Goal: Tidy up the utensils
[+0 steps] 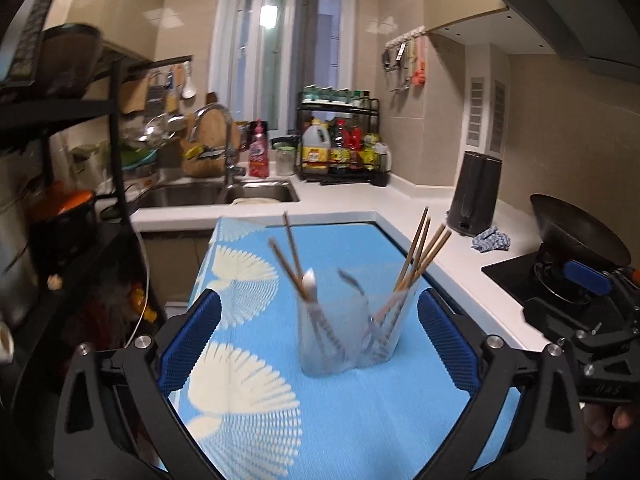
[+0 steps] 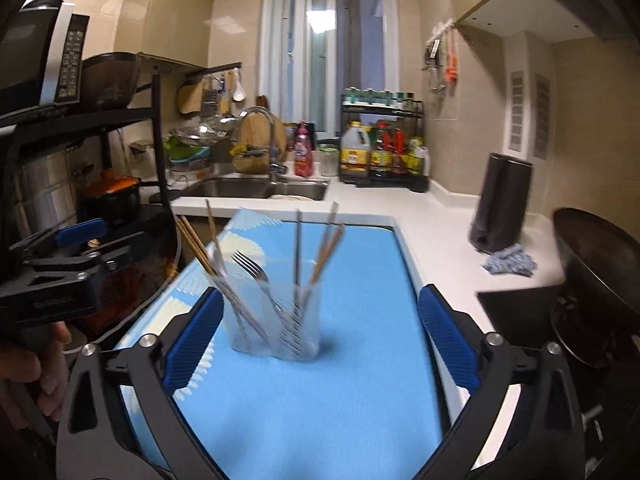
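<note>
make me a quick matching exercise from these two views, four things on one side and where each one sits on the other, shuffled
Things:
1. fork
2. blue rag
3. orange-lidded pot
4. oil jug

Places:
A. on the black rack at left
B. in the clear holder on the mat
C. on the spice rack by the window
D. on the white counter beside the dark kettle

Pairs: 1-B, 2-D, 3-A, 4-C

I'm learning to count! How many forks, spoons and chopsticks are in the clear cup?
In the clear cup:
Fork: 1
Spoon: 1
Chopsticks: about 6; blur hides the exact number
Total: about 8
</note>
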The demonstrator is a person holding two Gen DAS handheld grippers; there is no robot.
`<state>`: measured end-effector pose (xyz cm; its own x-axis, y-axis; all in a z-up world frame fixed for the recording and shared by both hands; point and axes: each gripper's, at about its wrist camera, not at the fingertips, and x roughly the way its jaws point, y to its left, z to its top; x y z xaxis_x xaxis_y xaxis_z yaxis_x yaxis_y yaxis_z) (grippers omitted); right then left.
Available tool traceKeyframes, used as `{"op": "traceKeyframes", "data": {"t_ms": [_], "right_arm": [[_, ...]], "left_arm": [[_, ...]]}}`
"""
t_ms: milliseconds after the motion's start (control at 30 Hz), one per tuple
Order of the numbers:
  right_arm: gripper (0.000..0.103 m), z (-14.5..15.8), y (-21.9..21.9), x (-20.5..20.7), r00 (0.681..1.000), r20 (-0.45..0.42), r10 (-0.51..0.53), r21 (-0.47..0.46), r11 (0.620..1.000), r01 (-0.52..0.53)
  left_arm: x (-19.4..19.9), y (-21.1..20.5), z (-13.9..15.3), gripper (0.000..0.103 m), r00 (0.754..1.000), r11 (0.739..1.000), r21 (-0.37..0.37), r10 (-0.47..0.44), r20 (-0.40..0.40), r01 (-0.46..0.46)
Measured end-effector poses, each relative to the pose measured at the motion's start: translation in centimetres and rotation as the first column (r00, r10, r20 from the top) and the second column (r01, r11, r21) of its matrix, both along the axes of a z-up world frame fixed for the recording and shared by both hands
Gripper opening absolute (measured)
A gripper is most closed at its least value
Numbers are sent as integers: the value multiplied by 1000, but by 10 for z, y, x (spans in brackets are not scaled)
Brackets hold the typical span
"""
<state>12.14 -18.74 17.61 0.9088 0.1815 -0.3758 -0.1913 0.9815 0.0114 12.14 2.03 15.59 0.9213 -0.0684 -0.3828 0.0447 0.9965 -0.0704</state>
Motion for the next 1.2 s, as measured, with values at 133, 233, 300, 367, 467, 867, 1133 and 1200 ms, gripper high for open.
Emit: {"op": "traceKeyframes", "data": {"t_ms": [133,233,300,367,467,867,1133,1200], "right_arm": [[98,-21,-13,-4,997,-51,-53,-2,999,53],[98,-35,-16,-7,997,-52,-51,-6,999,51],[98,-43,-16,-10,998,-43,-49,8,999,49],[98,-50,-14,-10,998,-36,-45,20,999,45],[98,-54,-5,-13,999,-23,-22,-21,1000,21],[98,-60,-3,-13,1000,-25,-11,18,1000,11],[98,-58,0,-16,1000,-16,-7,11,1000,7],[98,-57,0,-17,1000,-14,-10,14,1000,11]], "left_arm": [[-11,-4,-40,96,995,996,-49,73,-64,-77],[-12,-6,-64,96,987,995,-38,89,-133,-94],[-18,-8,-72,96,988,996,-20,83,-132,-86],[-21,-10,-75,96,989,997,-14,74,-129,-77],[-23,-10,-79,96,988,997,-15,75,-137,-78],[-30,-7,-82,96,985,994,-12,103,-137,-106],[-34,-8,-82,96,987,995,-18,97,-128,-100],[-34,-9,-82,96,987,995,-21,96,-132,-100]]}}
